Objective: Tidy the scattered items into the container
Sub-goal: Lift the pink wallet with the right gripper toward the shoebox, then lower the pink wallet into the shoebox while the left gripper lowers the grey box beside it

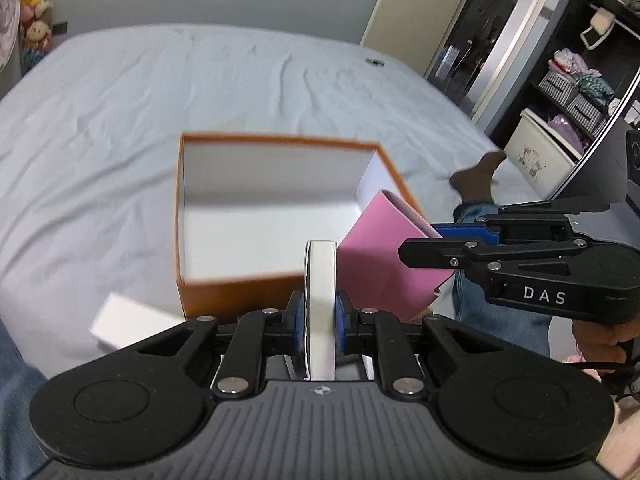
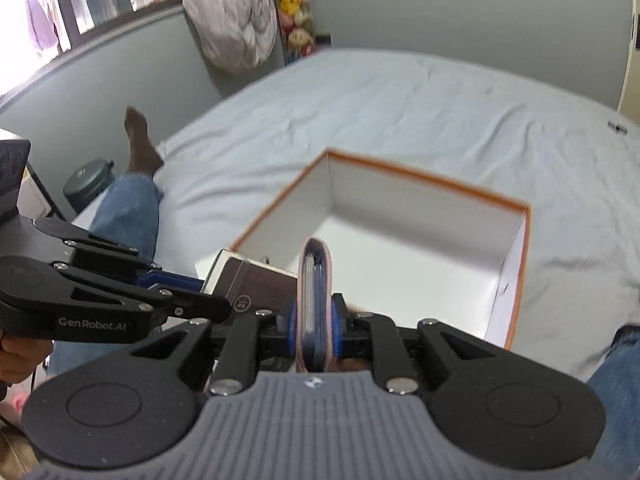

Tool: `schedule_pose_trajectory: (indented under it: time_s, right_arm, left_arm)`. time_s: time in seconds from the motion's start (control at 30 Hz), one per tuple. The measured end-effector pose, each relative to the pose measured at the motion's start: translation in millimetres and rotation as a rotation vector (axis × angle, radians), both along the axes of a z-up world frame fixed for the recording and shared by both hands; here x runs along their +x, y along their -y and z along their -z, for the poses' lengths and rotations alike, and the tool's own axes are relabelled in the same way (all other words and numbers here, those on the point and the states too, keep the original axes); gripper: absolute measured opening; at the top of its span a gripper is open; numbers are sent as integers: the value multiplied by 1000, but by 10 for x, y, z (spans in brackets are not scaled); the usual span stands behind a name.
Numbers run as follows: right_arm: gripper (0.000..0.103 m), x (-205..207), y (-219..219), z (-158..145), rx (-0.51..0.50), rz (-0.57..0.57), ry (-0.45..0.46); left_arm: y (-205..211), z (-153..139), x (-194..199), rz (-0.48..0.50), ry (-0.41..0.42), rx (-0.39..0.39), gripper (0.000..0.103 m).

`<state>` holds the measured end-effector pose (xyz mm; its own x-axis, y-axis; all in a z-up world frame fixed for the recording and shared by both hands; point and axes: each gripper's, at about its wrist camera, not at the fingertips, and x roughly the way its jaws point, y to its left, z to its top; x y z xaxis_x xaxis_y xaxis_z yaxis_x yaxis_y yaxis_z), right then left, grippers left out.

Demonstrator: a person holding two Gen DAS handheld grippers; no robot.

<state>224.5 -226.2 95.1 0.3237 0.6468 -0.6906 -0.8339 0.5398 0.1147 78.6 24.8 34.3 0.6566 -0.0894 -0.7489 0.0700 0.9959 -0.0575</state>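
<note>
**Even daylight, motion blur, fisheye bending**

Soft, bright light fills both views; the window (image 2: 60, 4) up-left of the right claw is blown out. The orange box (image 1: 240, 216) ahead is smeared, its inner walls shadowed. Edges curve strongly.

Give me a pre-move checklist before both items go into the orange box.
1. Left gripper jaws clamped on the white box: ok.
2. Right gripper jaws clamped on the pink wallet: ok.
3. Orange box open, its floor bare where visible: ok.
4. Both items held above the near rim: cannot tell.
5. Room between the two grippers: cannot tell; they sit close together.
6. Another white box lies on the bed, outside the container: not ok.
</note>
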Motion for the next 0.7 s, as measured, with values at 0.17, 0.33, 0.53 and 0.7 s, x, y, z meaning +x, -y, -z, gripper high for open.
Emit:
schedule_pose_trajectory:
  time_s: [0.17, 0.33, 0.53, 0.7]
  right_arm:
    - [18, 156, -126, -244, 67, 20, 64]
    - [18, 440, -355, -256, 114, 69, 55]
    - [18, 799, -604, 52, 121, 157, -39]
    - [18, 1020, -714, 449, 126, 222, -177]
  left_arm:
    - [-29, -284, 252, 31, 38, 60, 18]
    - [-88, -434, 596, 31, 29, 89, 18]
    - [-208, -246, 1120, 13, -92, 127, 18]
    - [-244, 131, 1412, -17, -222, 175, 18]
